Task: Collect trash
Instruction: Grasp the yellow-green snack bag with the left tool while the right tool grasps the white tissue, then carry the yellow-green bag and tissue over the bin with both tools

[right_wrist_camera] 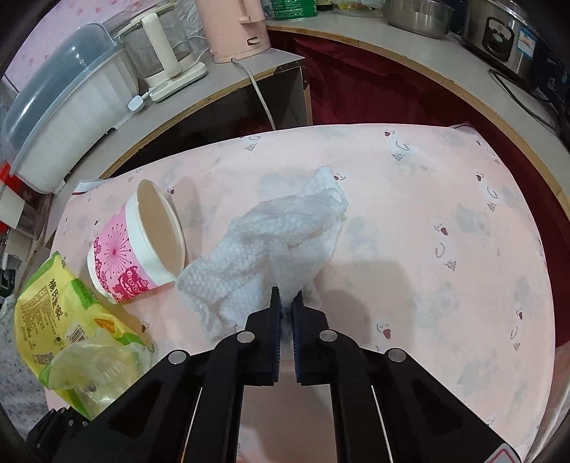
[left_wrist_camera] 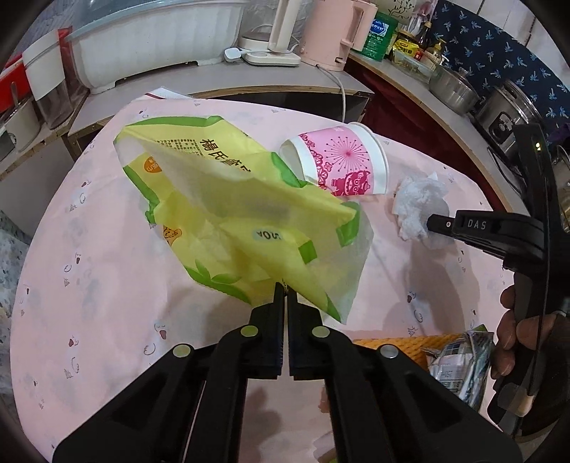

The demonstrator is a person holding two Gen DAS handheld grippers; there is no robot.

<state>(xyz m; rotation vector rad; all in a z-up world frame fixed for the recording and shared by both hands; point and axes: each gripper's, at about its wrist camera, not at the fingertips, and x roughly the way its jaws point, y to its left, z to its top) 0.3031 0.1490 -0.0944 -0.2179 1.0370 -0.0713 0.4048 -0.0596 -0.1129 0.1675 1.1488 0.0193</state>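
Observation:
My left gripper (left_wrist_camera: 285, 290) is shut on the near corner of a yellow and green plastic snack bag (left_wrist_camera: 228, 210), which hangs crumpled above the pink tablecloth (left_wrist_camera: 89, 277). A pink and white paper cup (left_wrist_camera: 338, 162) lies on its side just behind the bag. My right gripper (right_wrist_camera: 288, 297) is shut on a crumpled white paper tissue (right_wrist_camera: 274, 245) resting on the cloth; in the left wrist view its black fingers (left_wrist_camera: 463, 228) bite into that tissue (left_wrist_camera: 420, 203). The right wrist view shows the cup (right_wrist_camera: 131, 256) left of the tissue and the bag (right_wrist_camera: 71, 331) at the lower left.
A pink kettle (left_wrist_camera: 335, 32), a white appliance (left_wrist_camera: 278, 39) and a large white lidded tub (left_wrist_camera: 153, 46) stand on the shelf behind the table. Steel pots (left_wrist_camera: 452, 89) sit on the counter at right. More wrappers (left_wrist_camera: 459, 359) lie by a hand (left_wrist_camera: 513, 334) at lower right.

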